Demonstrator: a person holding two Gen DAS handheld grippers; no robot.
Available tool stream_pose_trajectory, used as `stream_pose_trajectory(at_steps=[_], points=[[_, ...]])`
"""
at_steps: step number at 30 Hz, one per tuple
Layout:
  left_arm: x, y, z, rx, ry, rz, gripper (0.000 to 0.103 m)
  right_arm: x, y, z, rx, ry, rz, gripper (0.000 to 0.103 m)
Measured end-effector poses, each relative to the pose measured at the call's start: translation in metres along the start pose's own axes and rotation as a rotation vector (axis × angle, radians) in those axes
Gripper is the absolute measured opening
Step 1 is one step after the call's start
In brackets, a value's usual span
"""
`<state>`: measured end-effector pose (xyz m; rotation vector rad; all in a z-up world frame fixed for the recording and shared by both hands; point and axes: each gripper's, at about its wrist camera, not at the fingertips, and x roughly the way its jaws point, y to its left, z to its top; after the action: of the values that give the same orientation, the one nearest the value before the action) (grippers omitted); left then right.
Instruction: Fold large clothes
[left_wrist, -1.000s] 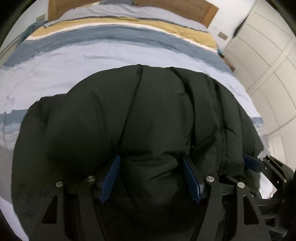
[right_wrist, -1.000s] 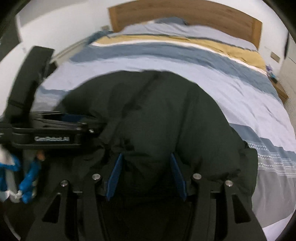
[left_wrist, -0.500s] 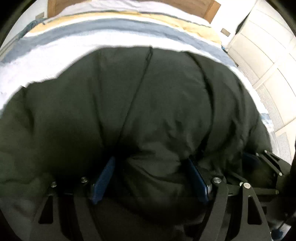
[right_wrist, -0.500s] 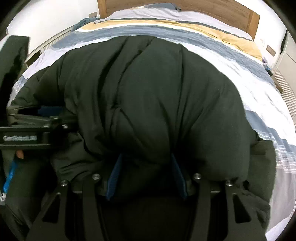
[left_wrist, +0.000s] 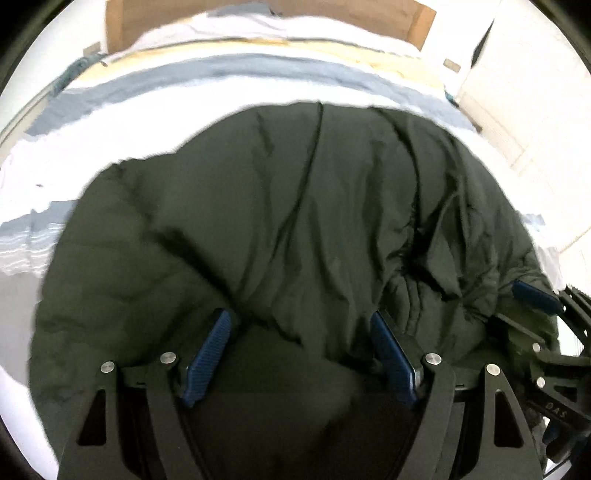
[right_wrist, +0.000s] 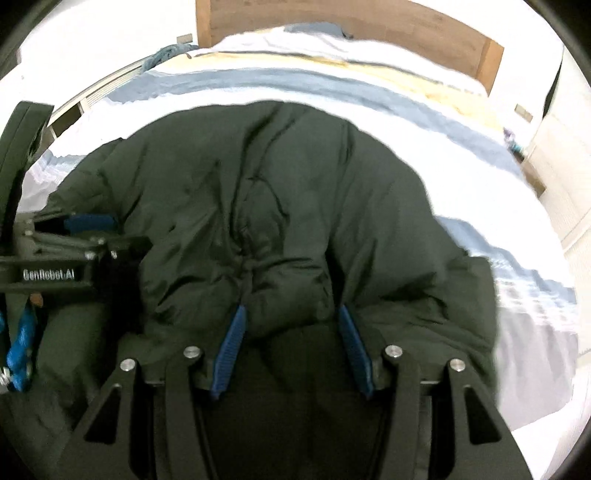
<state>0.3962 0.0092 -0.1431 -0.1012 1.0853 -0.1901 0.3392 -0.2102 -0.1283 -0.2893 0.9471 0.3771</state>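
Observation:
A bulky dark green padded jacket (left_wrist: 288, 221) lies bunched on the bed and fills both views; it also shows in the right wrist view (right_wrist: 295, 206). My left gripper (left_wrist: 303, 336) has its blue-padded jaws around a thick fold at the jacket's near edge. My right gripper (right_wrist: 291, 328) grips another thick fold of the same edge in the same way. The right gripper shows at the far right of the left wrist view (left_wrist: 535, 299). The left gripper shows at the left of the right wrist view (right_wrist: 88, 225).
The bed (left_wrist: 236, 85) has a cover striped in white, grey-blue and yellow, with a wooden headboard (right_wrist: 406, 22) at the far end. White wardrobe doors (left_wrist: 532, 92) stand to the right of the bed. A white wall is on the left.
Both grippers, still holding the jacket, pulled back and down from their lifted position. The jacket bulge has dropped lower, so more of the bed shows beyond it.

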Motion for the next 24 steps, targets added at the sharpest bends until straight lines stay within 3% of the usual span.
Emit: stream_pose_trajectory(at_steps=[8,14,24], points=[[-0.066,0.006,-0.025,-0.051,-0.082,-0.017,0.077,-0.069,0.017,-0.013,-0.022,-0.057,-0.029,0.051],[-0.124,0.040,-0.066,-0.082,-0.077,0.023,0.077,-0.121,0.034,-0.030,-0.032,-0.056,-0.038,0.051],[-0.185,0.083,-0.127,-0.086,-0.029,0.124,0.078,-0.190,0.065,-0.071,0.002,-0.014,-0.029,0.051]])
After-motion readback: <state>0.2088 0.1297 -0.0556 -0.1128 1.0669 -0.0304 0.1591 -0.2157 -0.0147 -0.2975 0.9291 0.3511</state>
